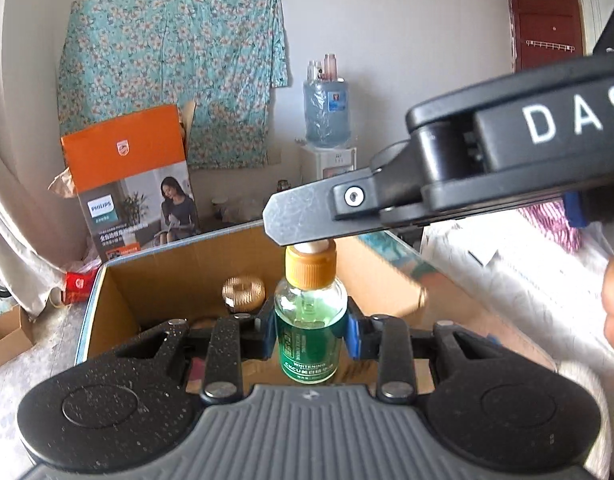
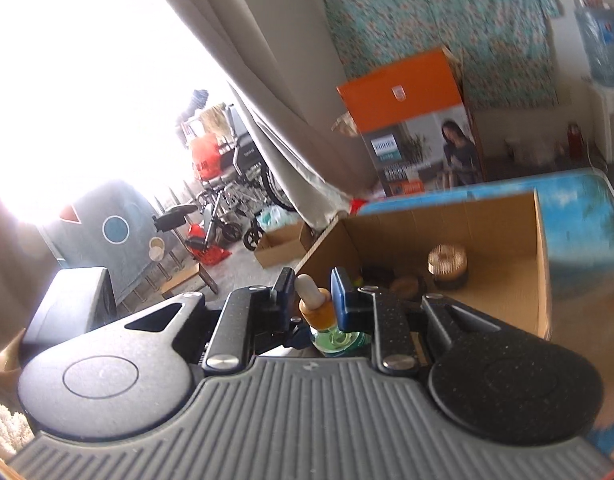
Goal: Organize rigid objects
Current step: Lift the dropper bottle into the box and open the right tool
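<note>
Lived-in home: water dispenser point(image 1: 327, 148); floral wall cloth point(image 1: 171, 68); wheelchair point(image 2: 235, 188)
</note>
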`<state>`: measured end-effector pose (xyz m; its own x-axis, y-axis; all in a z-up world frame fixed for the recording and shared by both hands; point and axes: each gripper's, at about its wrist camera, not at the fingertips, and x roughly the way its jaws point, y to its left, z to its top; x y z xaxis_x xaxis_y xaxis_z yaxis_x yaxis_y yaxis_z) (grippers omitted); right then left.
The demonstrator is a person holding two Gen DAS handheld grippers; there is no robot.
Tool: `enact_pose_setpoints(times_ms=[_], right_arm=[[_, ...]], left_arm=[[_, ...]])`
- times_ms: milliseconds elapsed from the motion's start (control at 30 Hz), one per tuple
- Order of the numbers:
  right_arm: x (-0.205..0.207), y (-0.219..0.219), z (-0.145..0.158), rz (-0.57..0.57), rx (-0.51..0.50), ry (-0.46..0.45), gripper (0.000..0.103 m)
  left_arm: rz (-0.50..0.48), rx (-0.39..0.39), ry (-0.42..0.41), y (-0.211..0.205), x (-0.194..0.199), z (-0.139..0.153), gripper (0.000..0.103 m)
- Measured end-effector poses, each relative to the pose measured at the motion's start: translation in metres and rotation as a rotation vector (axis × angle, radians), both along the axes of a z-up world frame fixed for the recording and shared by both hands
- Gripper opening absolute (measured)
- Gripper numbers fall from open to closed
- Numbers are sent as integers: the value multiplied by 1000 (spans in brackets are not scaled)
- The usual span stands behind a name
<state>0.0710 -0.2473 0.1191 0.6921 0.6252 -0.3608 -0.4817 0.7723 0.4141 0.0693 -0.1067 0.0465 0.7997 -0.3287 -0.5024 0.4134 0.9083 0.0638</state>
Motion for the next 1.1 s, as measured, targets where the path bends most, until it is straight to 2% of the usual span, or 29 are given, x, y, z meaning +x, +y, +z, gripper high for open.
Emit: enact_pose_setpoints(times_ms=[167,333,500,700,867,1067,1100], right_arm=[[45,-14,19,0,-15,10,18],[108,-36,13,-16,-20,70,18],[169,-53,-14,-40,-42,151,18],[230,-64,-54,-57,-34,233,17],[261,-63,-80,-68,-44,269,17],[282,-59,-100,-70,-60,290,14],[285,-58,-102,-70,-67,290,14]], left_arm=[[-12,-40,41,-14,43,12,34],[-19,-65,132,-31,97,4,33],[-11,-78,263,-45,153,-17,34],[21,-56,371,-58,207,-46,34],[41,-35,431,-64,235,-65,34],[52,-17,449,-68,252,-74,34],[47,-25,451,-68,251,-73,39]])
